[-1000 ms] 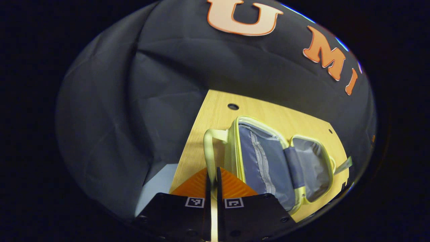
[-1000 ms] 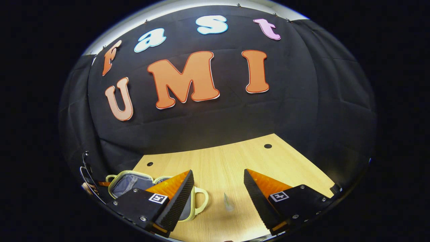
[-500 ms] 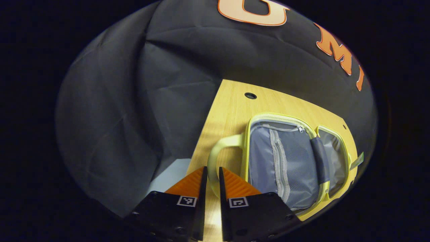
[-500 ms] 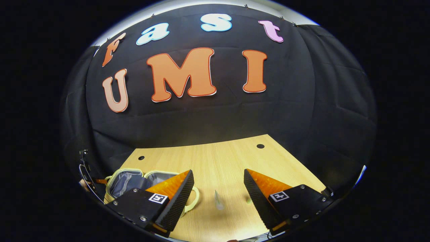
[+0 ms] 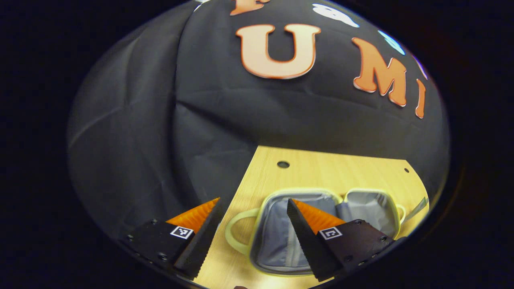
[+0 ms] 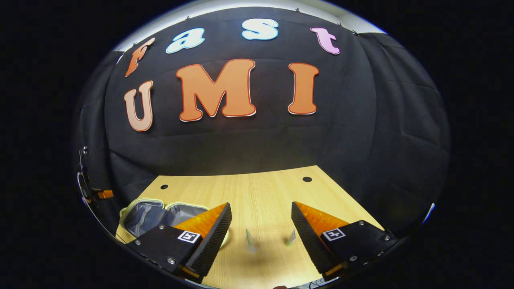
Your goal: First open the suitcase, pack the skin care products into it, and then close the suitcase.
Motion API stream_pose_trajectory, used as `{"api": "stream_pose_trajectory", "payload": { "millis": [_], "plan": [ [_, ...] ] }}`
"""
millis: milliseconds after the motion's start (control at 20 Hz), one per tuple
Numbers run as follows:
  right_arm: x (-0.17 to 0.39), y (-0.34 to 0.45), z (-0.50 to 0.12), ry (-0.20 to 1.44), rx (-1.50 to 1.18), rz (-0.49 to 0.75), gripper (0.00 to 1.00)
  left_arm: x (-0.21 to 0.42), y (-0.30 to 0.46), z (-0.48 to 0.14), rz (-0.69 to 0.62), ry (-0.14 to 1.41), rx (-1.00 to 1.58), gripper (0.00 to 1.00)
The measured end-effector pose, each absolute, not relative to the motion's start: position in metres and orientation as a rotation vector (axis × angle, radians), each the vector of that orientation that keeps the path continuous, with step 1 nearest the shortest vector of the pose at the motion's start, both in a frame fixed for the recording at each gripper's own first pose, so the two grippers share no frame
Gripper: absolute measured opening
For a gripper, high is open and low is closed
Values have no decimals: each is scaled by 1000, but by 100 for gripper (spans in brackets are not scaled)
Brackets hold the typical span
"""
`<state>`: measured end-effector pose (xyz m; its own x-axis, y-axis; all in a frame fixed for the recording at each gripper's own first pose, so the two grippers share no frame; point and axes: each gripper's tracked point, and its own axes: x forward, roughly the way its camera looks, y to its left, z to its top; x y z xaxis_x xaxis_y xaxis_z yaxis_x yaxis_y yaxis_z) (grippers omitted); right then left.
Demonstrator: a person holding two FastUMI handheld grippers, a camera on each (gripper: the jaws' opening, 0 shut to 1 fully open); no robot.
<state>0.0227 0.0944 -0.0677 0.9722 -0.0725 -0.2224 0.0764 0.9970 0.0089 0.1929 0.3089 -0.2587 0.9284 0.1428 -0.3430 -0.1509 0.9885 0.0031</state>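
Left hand-held gripper [image 5: 253, 216]: fingers spread wide apart, nothing between them, poised above the near left part of the bench [image 5: 321, 172]. Small pale-yellow suitcase [image 5: 305, 228] lying open flat on the wooden bench, grey lining up, both halves side by side, looped handle [image 5: 235, 230] at its left end between the fingers. Right hand-held gripper [image 6: 261, 220]: also wide apart, empty, above the bench. Two small skin care tubes [image 6: 251, 241] [image 6: 290, 238] upright, blurred, between its fingers. Suitcase at far left there, near the bench edge.
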Motion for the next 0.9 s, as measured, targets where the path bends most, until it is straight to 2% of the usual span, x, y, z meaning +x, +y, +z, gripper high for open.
{"api": "stream_pose_trajectory", "payload": {
  "millis": [250,450,900],
  "plan": [
    [37,81,-75,195,-20,-47,95,177,198,-183,83,189,12,98],
    [46,63,-80,194,-22,-16,95,161,97,-183,32,178,5,95],
    [54,3,-99,230,17,22,95,168,-129,-215,-130,185,-9,98]
  ]
}}
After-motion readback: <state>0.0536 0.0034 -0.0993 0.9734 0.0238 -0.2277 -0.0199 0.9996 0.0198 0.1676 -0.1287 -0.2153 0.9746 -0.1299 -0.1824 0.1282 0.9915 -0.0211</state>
